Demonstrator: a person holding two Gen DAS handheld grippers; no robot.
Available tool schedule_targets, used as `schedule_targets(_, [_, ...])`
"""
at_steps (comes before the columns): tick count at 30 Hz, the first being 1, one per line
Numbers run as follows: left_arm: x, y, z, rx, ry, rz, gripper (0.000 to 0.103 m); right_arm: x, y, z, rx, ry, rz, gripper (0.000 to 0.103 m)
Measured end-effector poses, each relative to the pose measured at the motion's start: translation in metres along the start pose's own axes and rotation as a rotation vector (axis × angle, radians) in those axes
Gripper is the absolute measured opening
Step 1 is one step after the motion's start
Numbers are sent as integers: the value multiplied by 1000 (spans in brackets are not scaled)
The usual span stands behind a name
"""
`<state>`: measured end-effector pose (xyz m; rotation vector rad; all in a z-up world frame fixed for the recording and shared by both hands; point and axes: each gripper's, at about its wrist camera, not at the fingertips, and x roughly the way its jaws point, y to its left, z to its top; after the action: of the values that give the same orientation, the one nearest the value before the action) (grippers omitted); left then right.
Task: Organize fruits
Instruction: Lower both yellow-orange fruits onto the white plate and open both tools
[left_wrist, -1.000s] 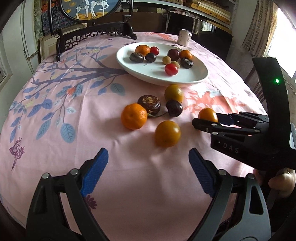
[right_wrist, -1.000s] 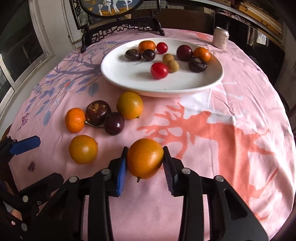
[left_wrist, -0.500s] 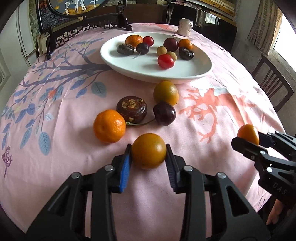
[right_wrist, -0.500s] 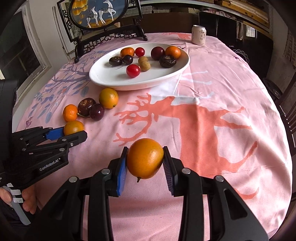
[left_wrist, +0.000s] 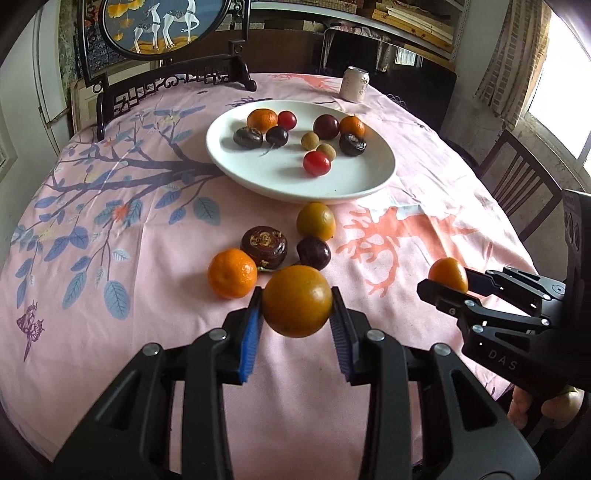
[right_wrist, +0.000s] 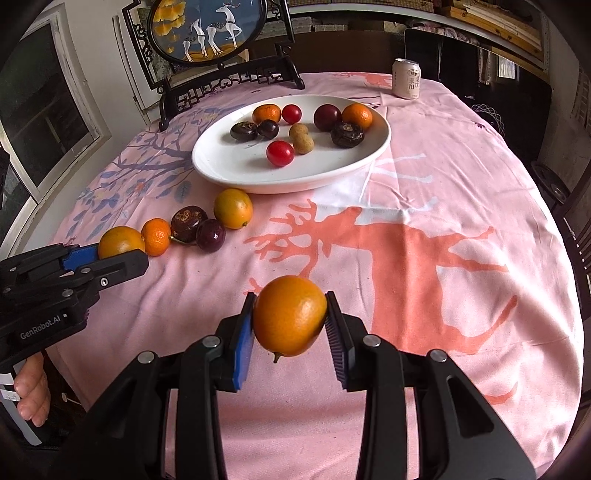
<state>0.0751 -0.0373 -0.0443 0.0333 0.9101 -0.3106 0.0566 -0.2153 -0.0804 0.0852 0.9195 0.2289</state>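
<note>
My left gripper (left_wrist: 297, 314) is shut on a round orange fruit (left_wrist: 296, 301) and holds it just above the pink tablecloth. My right gripper (right_wrist: 290, 319) is shut on a second orange fruit (right_wrist: 290, 314), off the cloth at the near right. Between the grippers and the plate lie a mandarin (left_wrist: 232, 273), a brown ridged fruit (left_wrist: 263, 246), a dark plum (left_wrist: 314, 253) and a yellow-orange fruit (left_wrist: 316, 220). The white oval plate (left_wrist: 351, 184) behind them holds several small fruits. The right gripper (left_wrist: 448, 280) also shows at the right in the left wrist view.
A drink can (right_wrist: 406, 79) stands beyond the plate at the table's far edge. A dark carved stand with a round deer picture (right_wrist: 207, 29) sits at the far left. A wooden chair (left_wrist: 517, 192) stands by the table's right side. A person's fingers (right_wrist: 33, 391) grip the left handle.
My left gripper went from open to shut on the orange fruit on the cloth and lifted it. The right gripper drew back from the plate with its fruit.
</note>
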Motion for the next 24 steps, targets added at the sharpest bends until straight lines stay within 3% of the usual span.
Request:
schedule_targets(5, [-8, 15, 26, -4, -34, 32, 35, 0, 5, 19, -20, -6, 31, 36])
schedule_targets(10, [1, 32, 73, -14, -60, 73, 35, 7, 12, 56, -75, -15, 46, 36])
schedule_targets(16, [59, 38, 132, -19, 8, 95, 35, 37, 6, 121, -114, -65, 4, 36])
schedule_targets(24, [125, 37, 162, -44, 89, 103, 35, 107, -20, 178, -86, -5, -21, 36])
